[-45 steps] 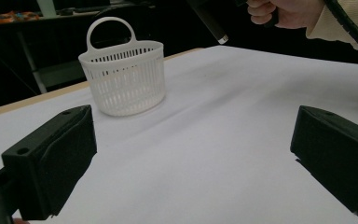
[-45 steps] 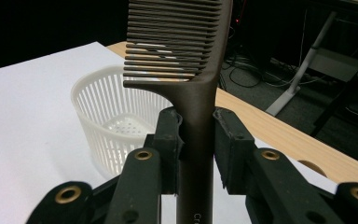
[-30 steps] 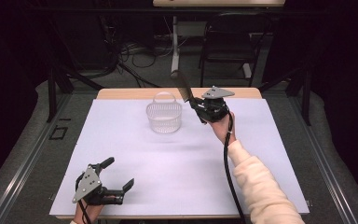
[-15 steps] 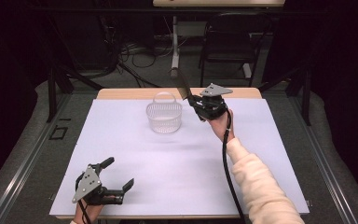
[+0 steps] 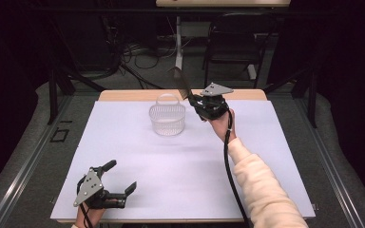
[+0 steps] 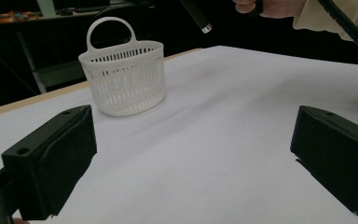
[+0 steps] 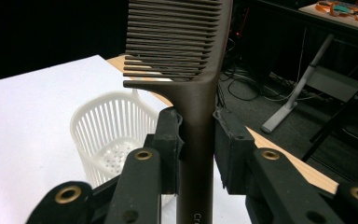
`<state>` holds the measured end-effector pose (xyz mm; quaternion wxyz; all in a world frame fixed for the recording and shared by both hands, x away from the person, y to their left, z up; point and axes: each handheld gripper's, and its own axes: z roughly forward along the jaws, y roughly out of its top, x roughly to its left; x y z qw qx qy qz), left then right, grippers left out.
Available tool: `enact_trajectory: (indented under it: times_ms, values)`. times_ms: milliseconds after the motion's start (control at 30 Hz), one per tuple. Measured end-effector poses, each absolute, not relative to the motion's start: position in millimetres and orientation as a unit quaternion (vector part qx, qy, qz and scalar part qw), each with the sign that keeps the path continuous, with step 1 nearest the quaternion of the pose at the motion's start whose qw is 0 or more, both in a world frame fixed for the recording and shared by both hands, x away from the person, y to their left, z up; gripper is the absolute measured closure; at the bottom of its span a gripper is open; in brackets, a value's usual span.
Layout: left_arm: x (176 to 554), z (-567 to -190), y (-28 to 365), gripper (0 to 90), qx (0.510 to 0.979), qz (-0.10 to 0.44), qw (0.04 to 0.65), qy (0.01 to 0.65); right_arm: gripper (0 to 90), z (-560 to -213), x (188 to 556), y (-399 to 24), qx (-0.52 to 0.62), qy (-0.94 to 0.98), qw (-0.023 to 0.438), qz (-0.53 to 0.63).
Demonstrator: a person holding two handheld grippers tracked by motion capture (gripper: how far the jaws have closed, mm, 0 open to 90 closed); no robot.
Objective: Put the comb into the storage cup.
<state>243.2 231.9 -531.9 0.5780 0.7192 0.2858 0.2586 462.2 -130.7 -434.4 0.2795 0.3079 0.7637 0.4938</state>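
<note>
A white slatted basket (image 5: 167, 118) with a loop handle stands upright on the far middle of the white table (image 5: 180, 175). My right gripper (image 5: 192, 97) hovers just right of it, above the table's far edge, shut on the handle of a dark brown comb (image 5: 179, 80). The comb's teeth point up and away. In the right gripper view the pads (image 7: 170, 140) press both sides of the comb (image 7: 198, 107), with the basket (image 7: 107, 135) below and to the left. My left gripper (image 5: 120, 175) rests at the near left corner, open and holding nothing, facing the basket (image 6: 123, 79).
A bare wooden strip (image 5: 123, 95) runs along the table's far edge. Beyond it, a black folding chair (image 5: 233, 47), a white stand (image 5: 178, 42) and loose cables lie on the dark floor. Grey matting (image 5: 24, 156) flanks the table.
My right gripper has edged slightly up with the comb in it. The left gripper and the basket have kept still.
</note>
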Motion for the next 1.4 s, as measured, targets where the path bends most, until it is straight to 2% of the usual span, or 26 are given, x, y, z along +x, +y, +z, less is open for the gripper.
enact_trajectory:
  times_ms: [1400]
  values:
    - [243.8, -532.0, 232.6, 0.4, 0.719, 0.258, 0.579, 0.286, 72.6, -440.5, 483.1, -99.7, 0.269, 0.767, 0.297, 0.501]
